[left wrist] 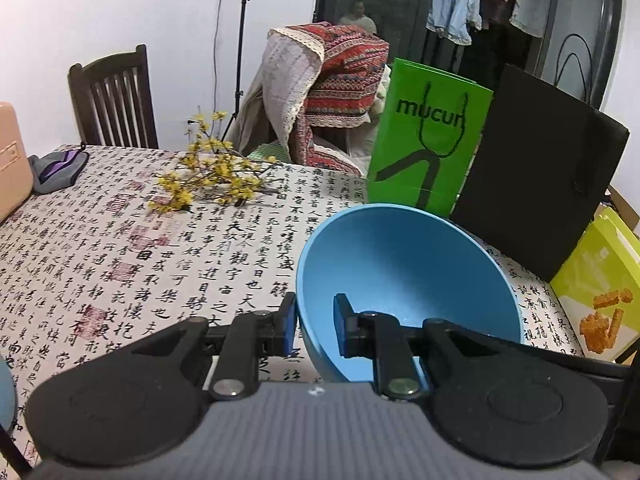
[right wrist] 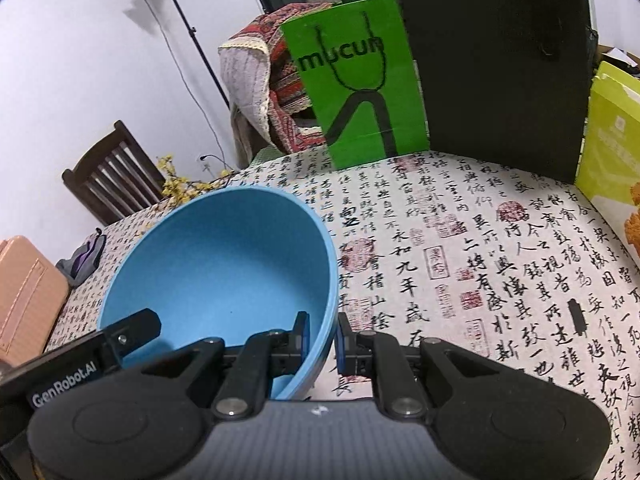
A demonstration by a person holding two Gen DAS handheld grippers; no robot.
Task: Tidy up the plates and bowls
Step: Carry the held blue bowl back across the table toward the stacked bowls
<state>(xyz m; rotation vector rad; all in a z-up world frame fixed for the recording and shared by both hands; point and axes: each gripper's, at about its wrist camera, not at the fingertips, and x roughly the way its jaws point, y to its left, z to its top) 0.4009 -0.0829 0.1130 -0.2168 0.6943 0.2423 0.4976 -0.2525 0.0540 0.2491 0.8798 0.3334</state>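
A single blue bowl (left wrist: 400,272) (right wrist: 224,256) is held tilted above the calligraphy-print tablecloth (left wrist: 120,264) (right wrist: 460,264), gripped on opposite sides. My left gripper (left wrist: 315,320) is shut on its left rim, one pad outside and one inside. On the right rim my right gripper (right wrist: 322,334) is shut the same way. In the right wrist view a finger (right wrist: 134,326) of the left gripper reaches into the bowl from the left. The bowl is empty.
A green paper bag (left wrist: 428,140) (right wrist: 360,88), a black bag (left wrist: 540,168) (right wrist: 500,60) and a yellow-green box (left wrist: 600,280) (right wrist: 612,148) stand along the far edge. Yellow flower sprigs (left wrist: 212,176), a grey pouch (left wrist: 56,168), a pink case (right wrist: 24,292) and a dark chair (left wrist: 112,96) are to the left.
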